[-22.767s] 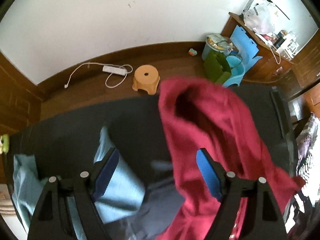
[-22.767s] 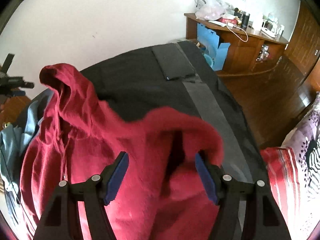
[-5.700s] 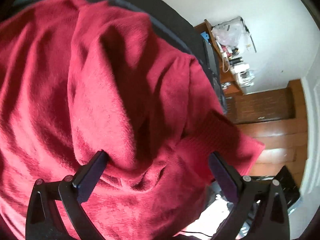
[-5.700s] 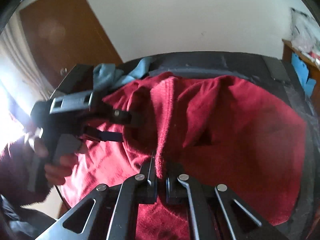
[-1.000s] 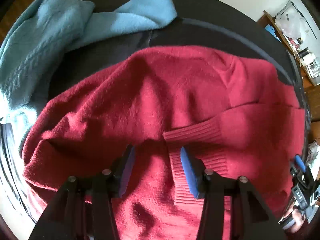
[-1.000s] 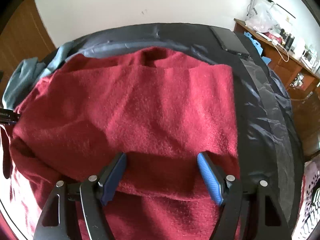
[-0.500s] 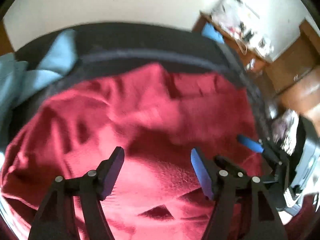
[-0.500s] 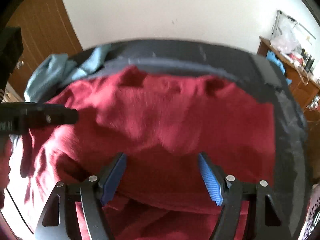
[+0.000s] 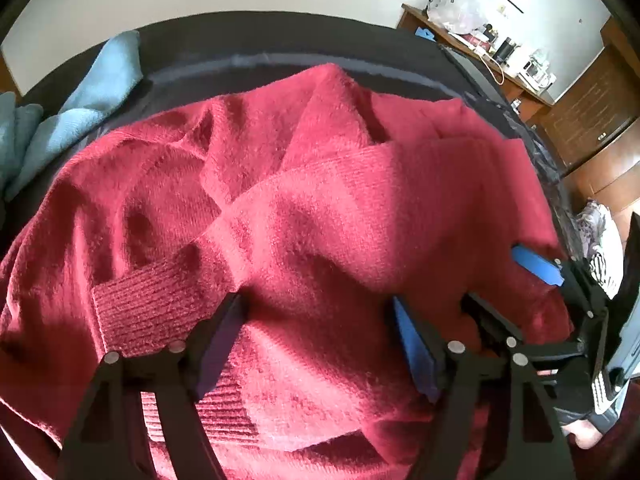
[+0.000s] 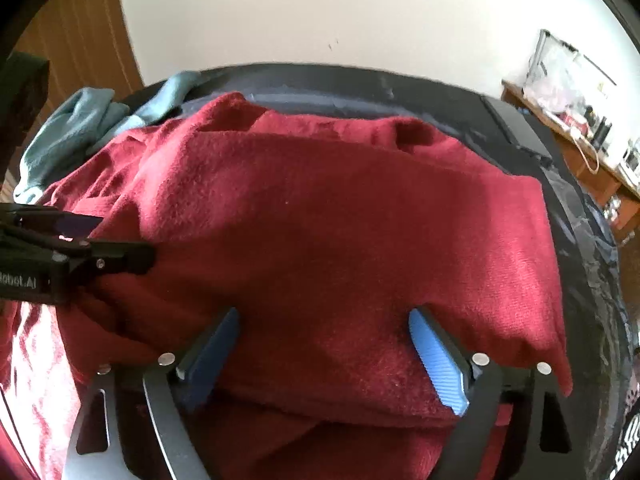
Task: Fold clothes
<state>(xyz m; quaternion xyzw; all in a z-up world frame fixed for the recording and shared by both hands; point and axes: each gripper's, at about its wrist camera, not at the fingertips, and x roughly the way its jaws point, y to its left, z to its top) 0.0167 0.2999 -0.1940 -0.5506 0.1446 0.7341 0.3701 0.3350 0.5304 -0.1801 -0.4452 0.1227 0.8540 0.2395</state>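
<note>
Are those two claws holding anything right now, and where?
Nothing is held. Both the left gripper and right gripper are opening above the red sweater.

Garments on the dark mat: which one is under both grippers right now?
The red sweater. It lies spread beneath the left gripper and right gripper, whose jaws are opening, pinching nothing. The light blue garment sits bunched at the far left edge, untouched.

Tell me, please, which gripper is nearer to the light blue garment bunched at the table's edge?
The left. The left gripper hovers over the red sweater on the side where the light blue garment lies. The right gripper works the sweater's opposite side, farther away. Both jaws are opening over the sweater.
</note>
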